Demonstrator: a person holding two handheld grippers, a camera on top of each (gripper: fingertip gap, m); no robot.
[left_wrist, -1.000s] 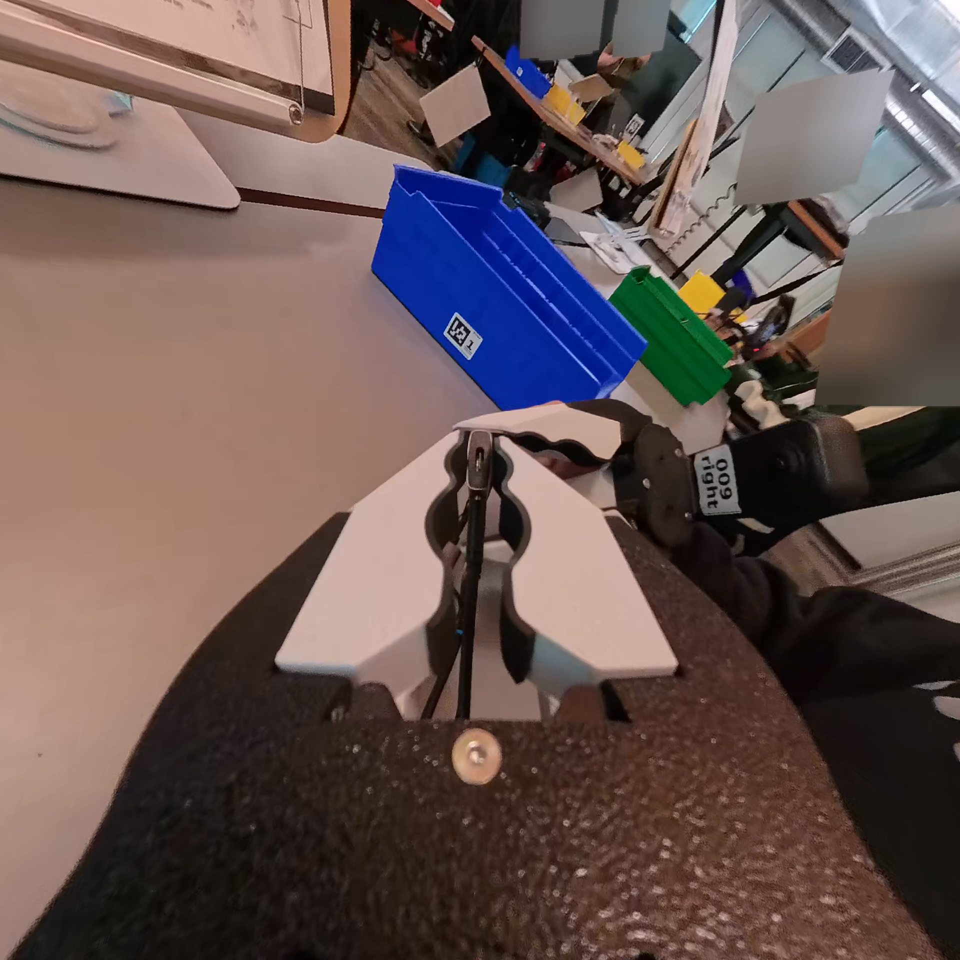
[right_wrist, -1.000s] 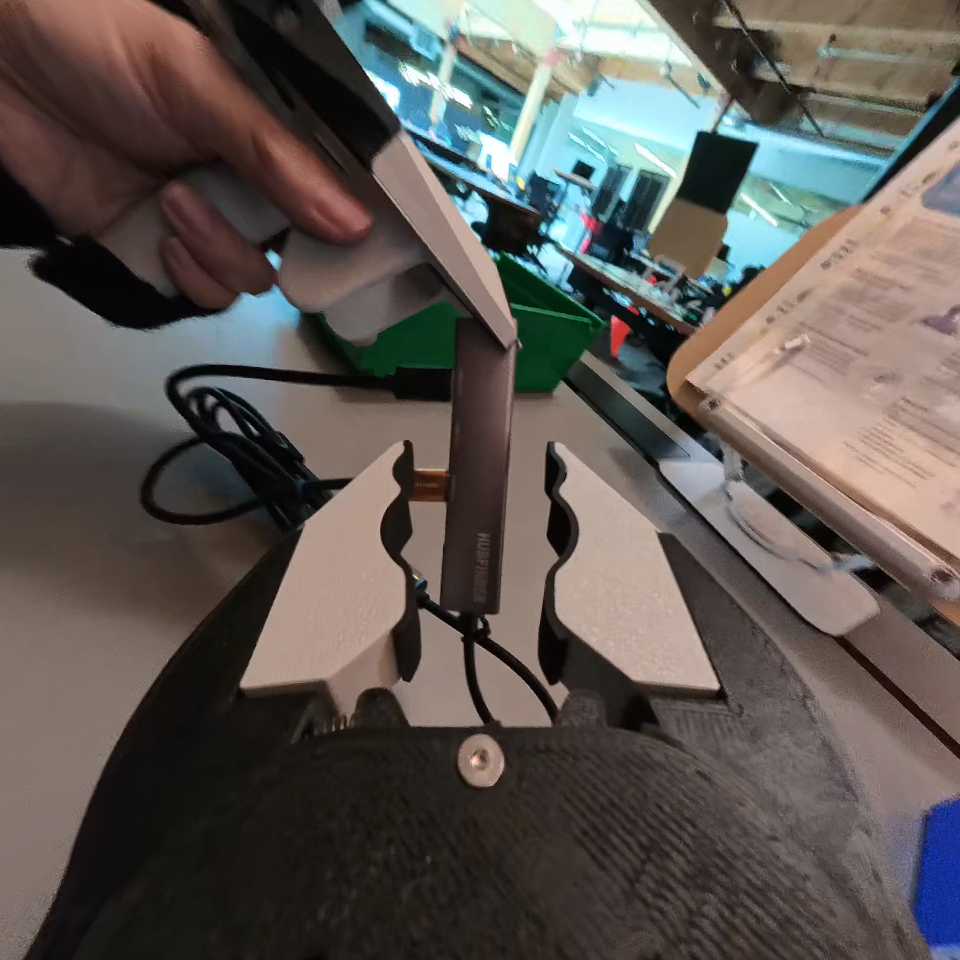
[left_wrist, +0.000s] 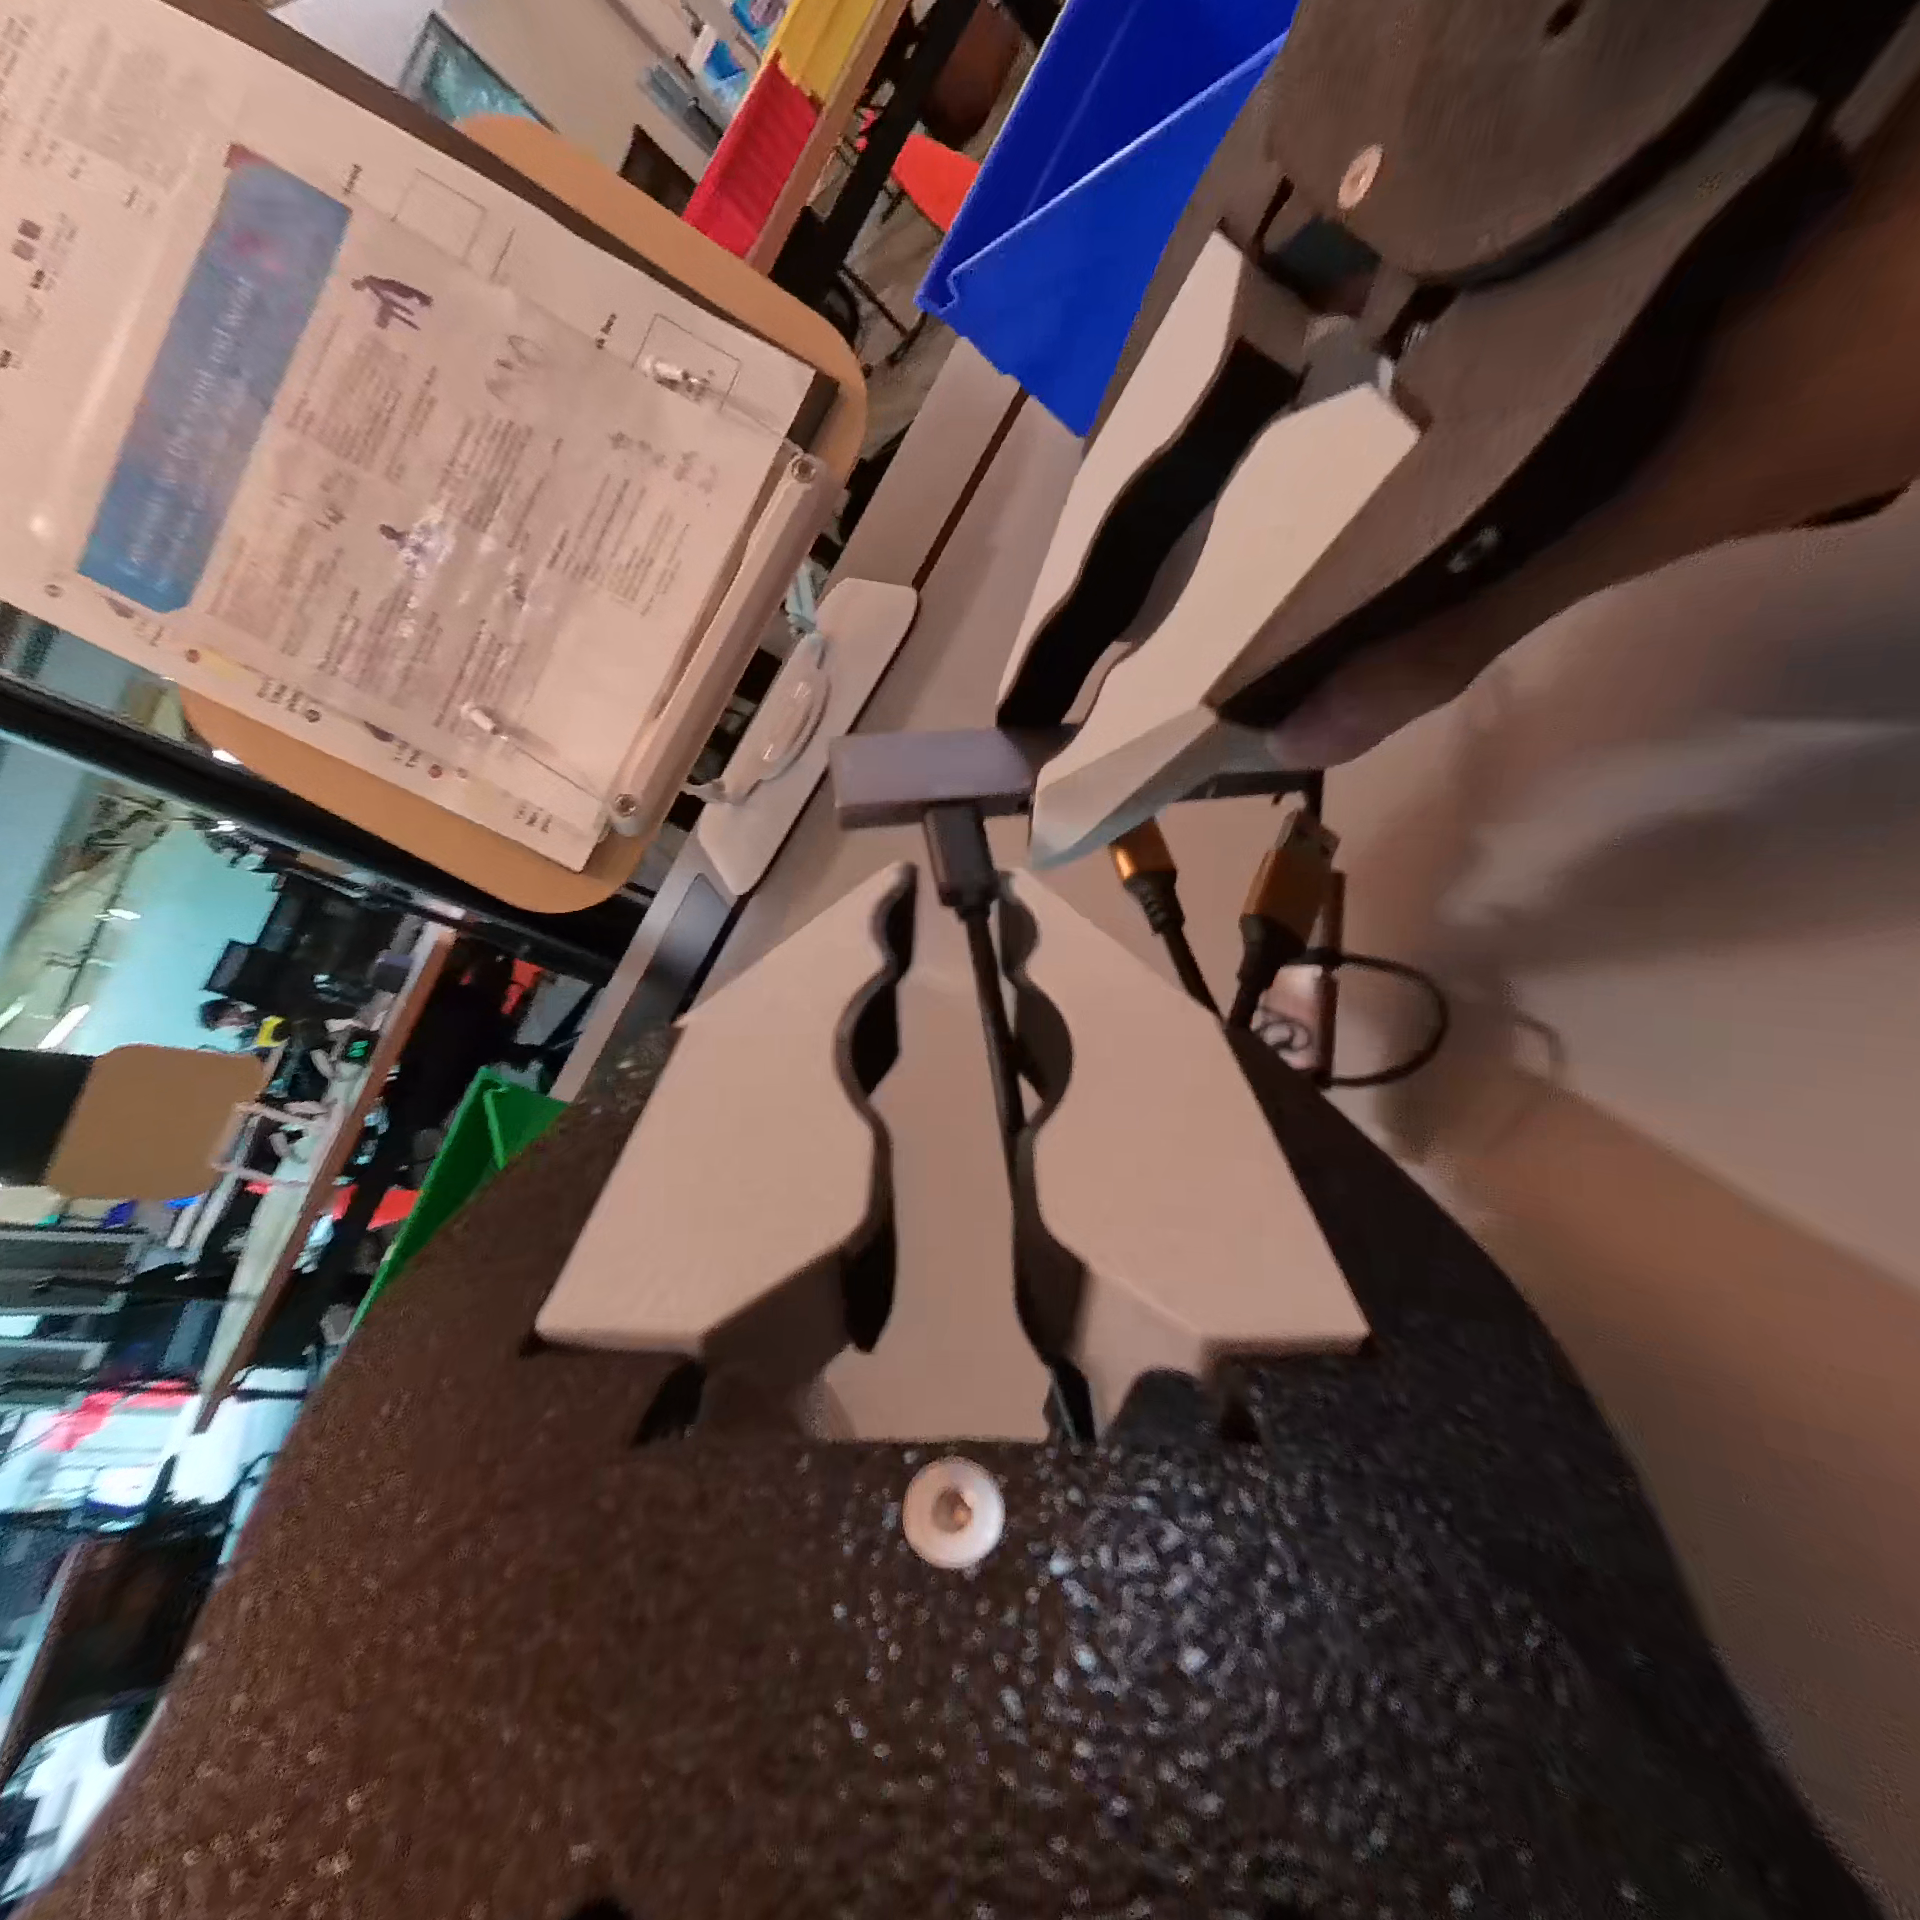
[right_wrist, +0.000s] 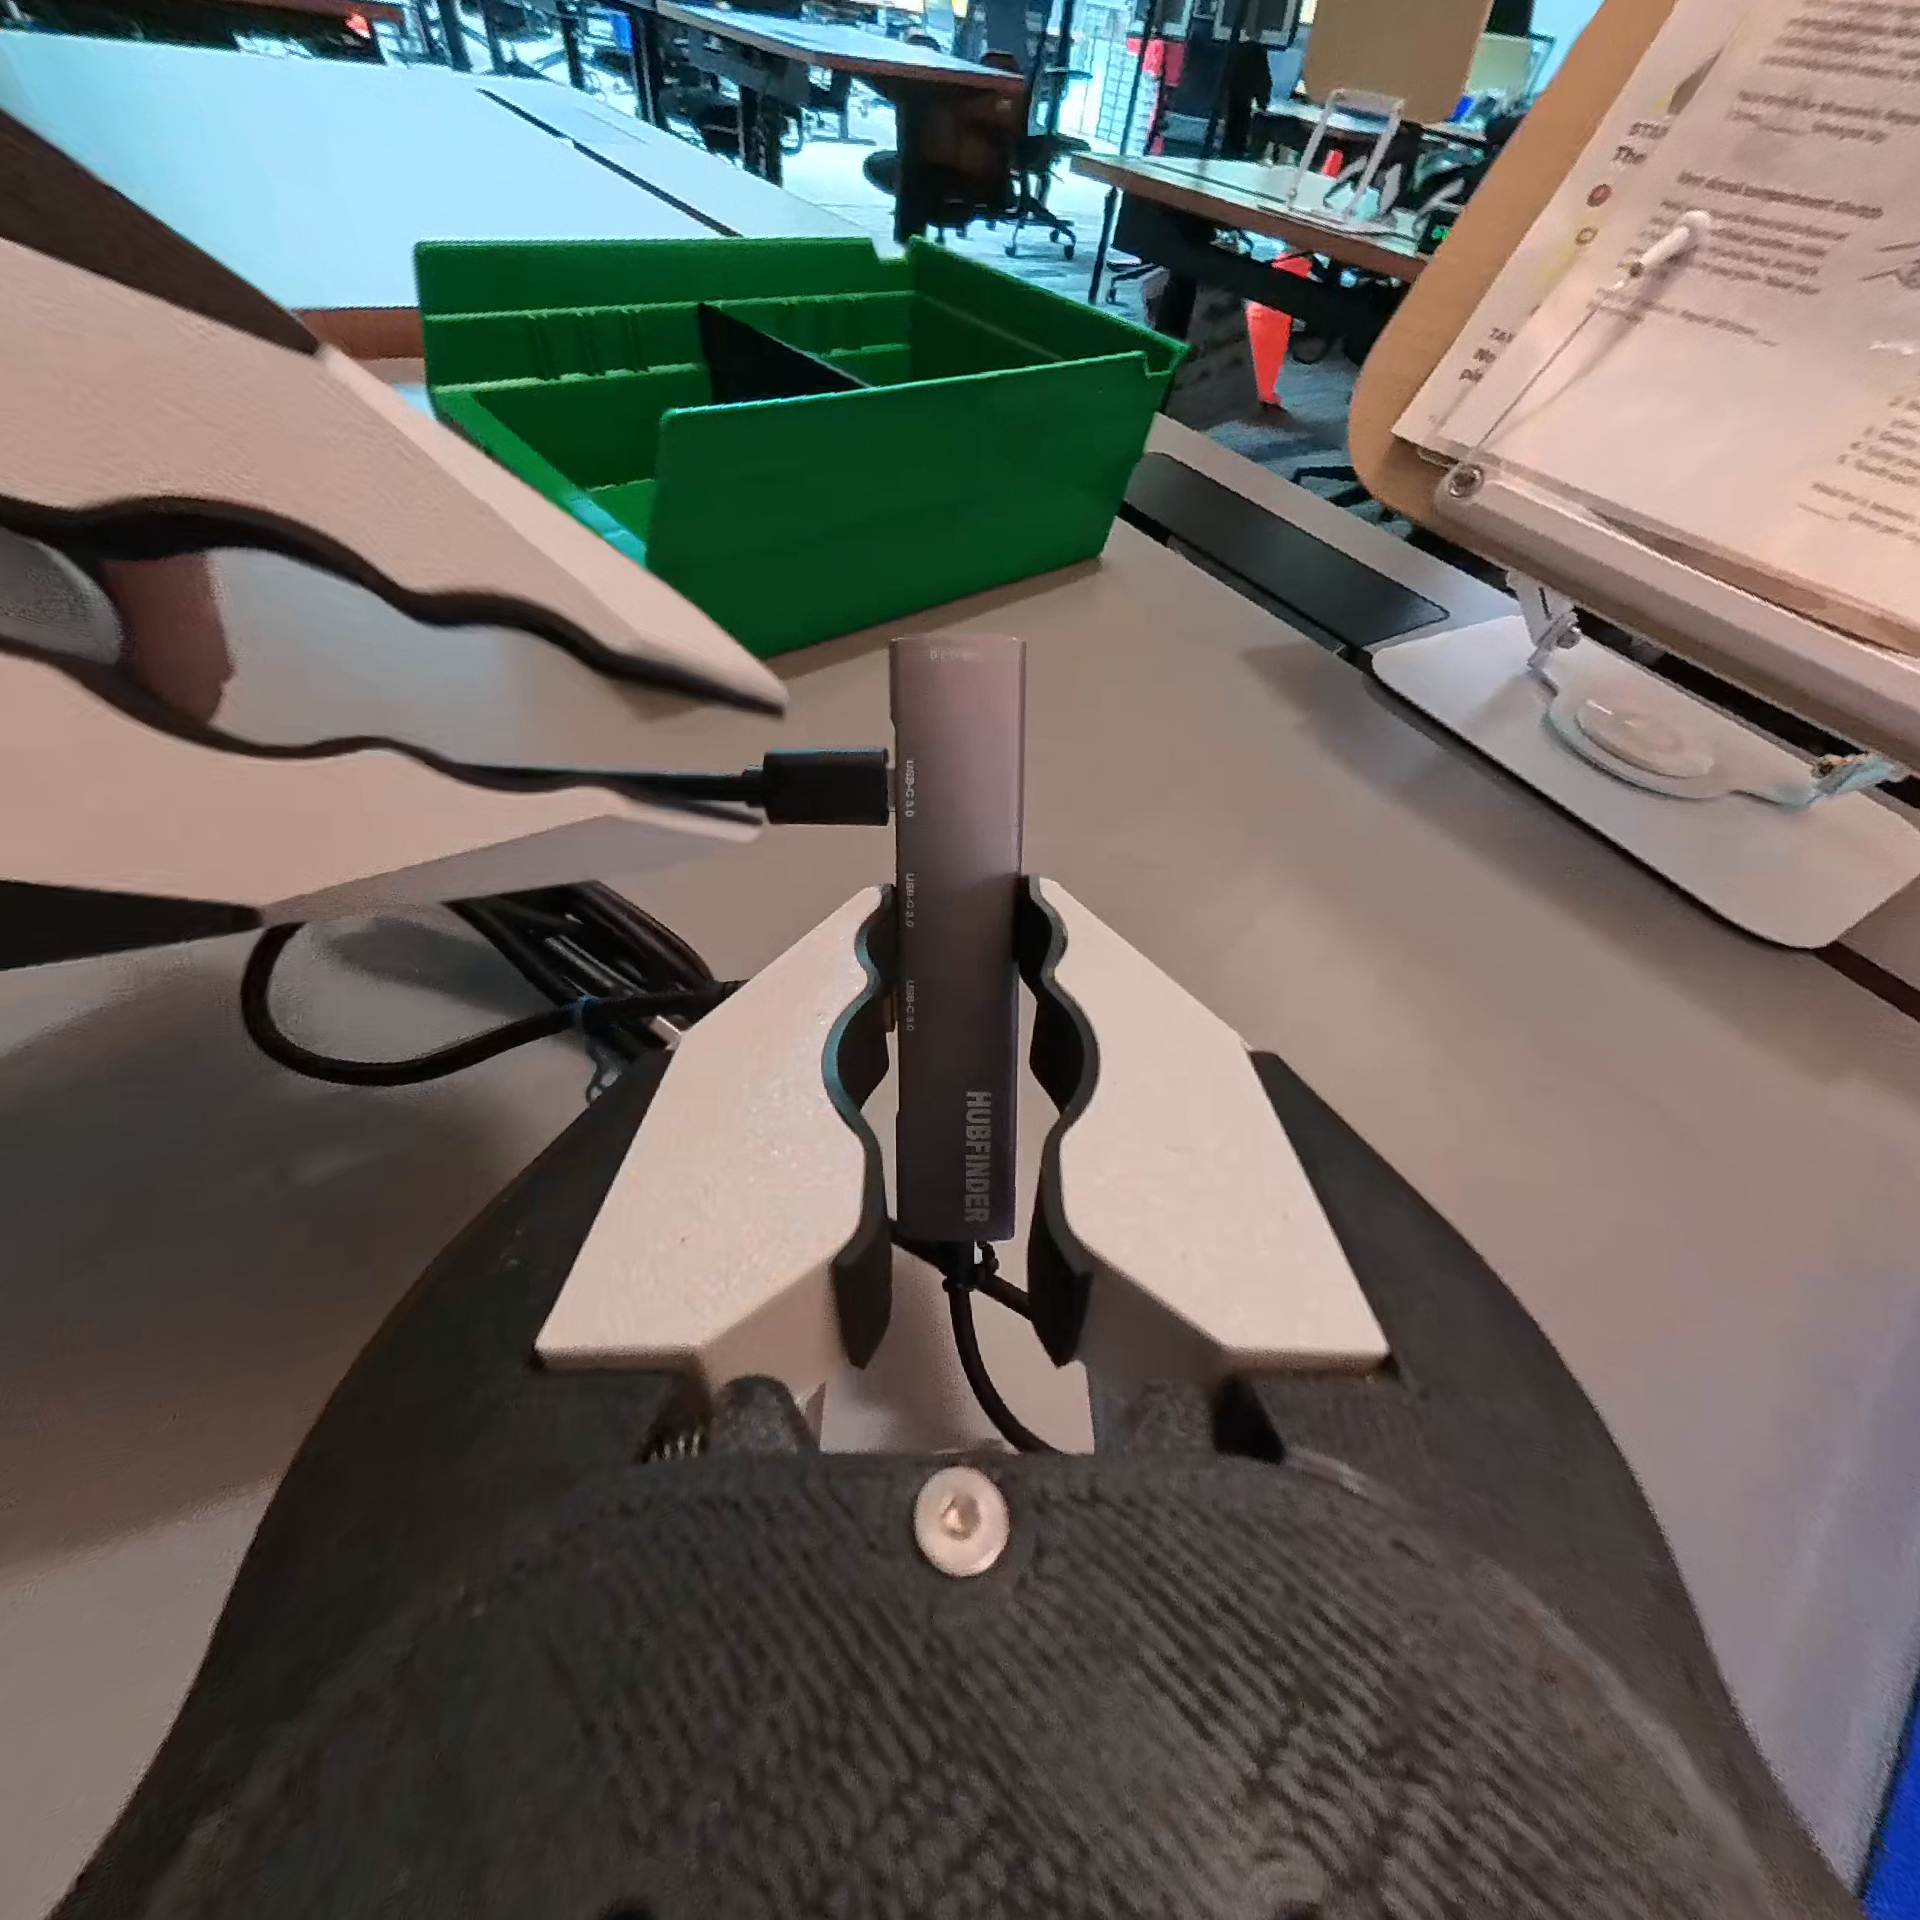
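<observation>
Between right gripper (right_wrist: 961, 1049) fingers, grey hub (right_wrist: 956, 935).

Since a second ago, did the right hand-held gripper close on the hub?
Yes. The right hand-held gripper now clamps the grey hub; earlier its fingers stood apart from it. The green bin stays behind it.

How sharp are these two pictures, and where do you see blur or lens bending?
Left wrist view: smeared by motion blur, worst on the table at right; the grey hub and printed sheet look soft. Right wrist view: crisp on the grey hub and green bin, soft only on the left claw at the frame's edge. Both views bend straight edges near the borders, wide-angle style.
</observation>
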